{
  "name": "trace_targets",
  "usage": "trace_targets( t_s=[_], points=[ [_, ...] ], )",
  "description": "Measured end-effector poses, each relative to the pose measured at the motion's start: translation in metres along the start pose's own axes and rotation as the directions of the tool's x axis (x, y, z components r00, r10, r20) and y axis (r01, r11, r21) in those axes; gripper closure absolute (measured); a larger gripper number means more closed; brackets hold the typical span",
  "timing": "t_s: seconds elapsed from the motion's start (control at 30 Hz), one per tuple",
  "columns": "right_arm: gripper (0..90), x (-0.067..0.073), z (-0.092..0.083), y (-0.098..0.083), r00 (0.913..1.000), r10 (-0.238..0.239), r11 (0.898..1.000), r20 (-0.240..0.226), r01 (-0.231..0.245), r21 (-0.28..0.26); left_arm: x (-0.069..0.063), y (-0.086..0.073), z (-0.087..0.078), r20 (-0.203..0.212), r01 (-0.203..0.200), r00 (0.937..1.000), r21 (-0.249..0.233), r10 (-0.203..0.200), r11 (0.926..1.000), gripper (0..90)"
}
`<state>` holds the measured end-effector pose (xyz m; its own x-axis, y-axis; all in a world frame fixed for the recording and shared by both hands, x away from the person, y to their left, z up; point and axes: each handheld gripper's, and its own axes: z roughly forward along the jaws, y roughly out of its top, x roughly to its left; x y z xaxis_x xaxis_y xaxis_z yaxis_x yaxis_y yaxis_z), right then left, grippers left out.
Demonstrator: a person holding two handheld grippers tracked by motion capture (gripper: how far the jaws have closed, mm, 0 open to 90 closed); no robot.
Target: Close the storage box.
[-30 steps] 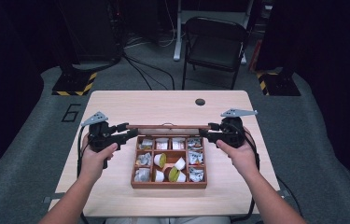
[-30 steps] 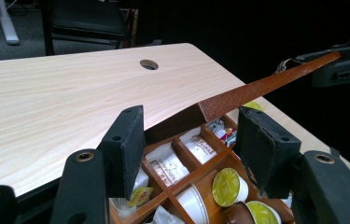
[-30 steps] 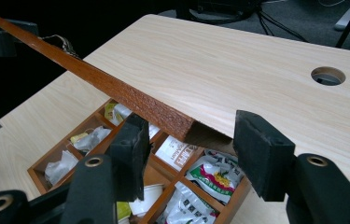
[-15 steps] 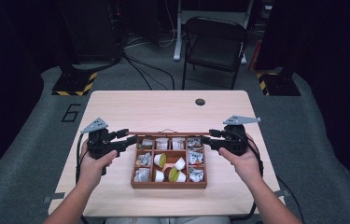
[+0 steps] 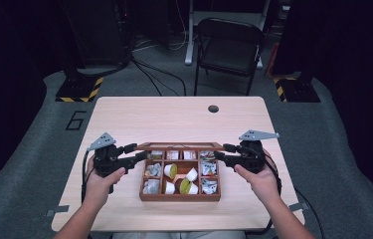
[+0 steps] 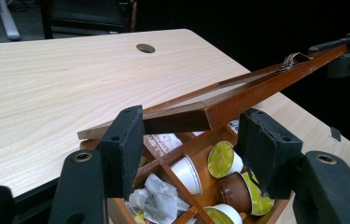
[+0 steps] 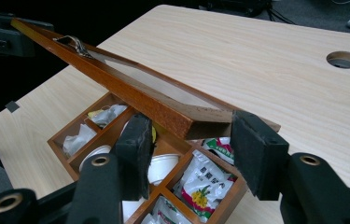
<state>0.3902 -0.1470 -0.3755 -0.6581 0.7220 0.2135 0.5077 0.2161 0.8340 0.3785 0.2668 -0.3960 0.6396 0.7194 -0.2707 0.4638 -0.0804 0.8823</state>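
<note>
Wooden and glazed, the lid (image 5: 180, 146) hangs tilted over the back edge of the compartment box (image 5: 179, 197), its clasp (image 6: 291, 59) on the raised long edge. The box sits on the counter (image 5: 174, 119) close to the person. Each short end of the lid lies between a pair of tongs. The left tongs (image 5: 138, 152) stand at a middling width with their pads against the lid's left end. The right tongs (image 5: 220, 152) hold the other end the same way, and their jaws have just been closing a little on it. Whether a hinge ties the lid to the back wall I cannot tell, so I judge it as carried by the two grips alone. The main risk is uneven movement. If one hand drops or swings faster than the other, the lid twists between the pads and one end can slide out. The bites look shallow, taken near the corners, which makes such a slip likelier. A freed end would fall onto the coffee capsules (image 5: 186, 186) and sachets (image 5: 209, 168) below, or strike the rim and jolt the box across the counter. The glass pane (image 7: 163, 86) would take that knock badly. Squeezing harder to prevent this could also push the ends inward and make the frame pivot. A capsule standing proud of its compartment could stop the lid from seating flat, though none looks clearly too tall.
</note>
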Motion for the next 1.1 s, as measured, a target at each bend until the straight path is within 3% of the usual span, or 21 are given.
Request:
trace_targets(
  t_s=[0.37, 0.77, 1.1],
  points=[
    [47.9, 0.005, 0.000, -0.012, 0.9998, -0.018, 1.000, 0.008, 0.018, 0.009, -0.003, -0.012, -0.001, -0.001, 0.013, 0.9999, 0.014, -0.013, 0.9998, 41.1],
    [47.5, 0.010, 0.000, -0.027, 0.9995, -0.029, 1.000, 0.014, 0.029, 0.003, -0.007, -0.025, -0.003, -0.012, -0.021, 0.9997, 0.028, 0.022, 0.9994, 41.1],
    [45.8, 0.014, 0.002, -0.045, 0.9978, -0.059, 0.998, 0.029, 0.059, -0.006, -0.009, -0.041, -0.002, -0.017, -0.019, 0.9996, 0.036, 0.020, 0.9992, 40.6]
  ],
)
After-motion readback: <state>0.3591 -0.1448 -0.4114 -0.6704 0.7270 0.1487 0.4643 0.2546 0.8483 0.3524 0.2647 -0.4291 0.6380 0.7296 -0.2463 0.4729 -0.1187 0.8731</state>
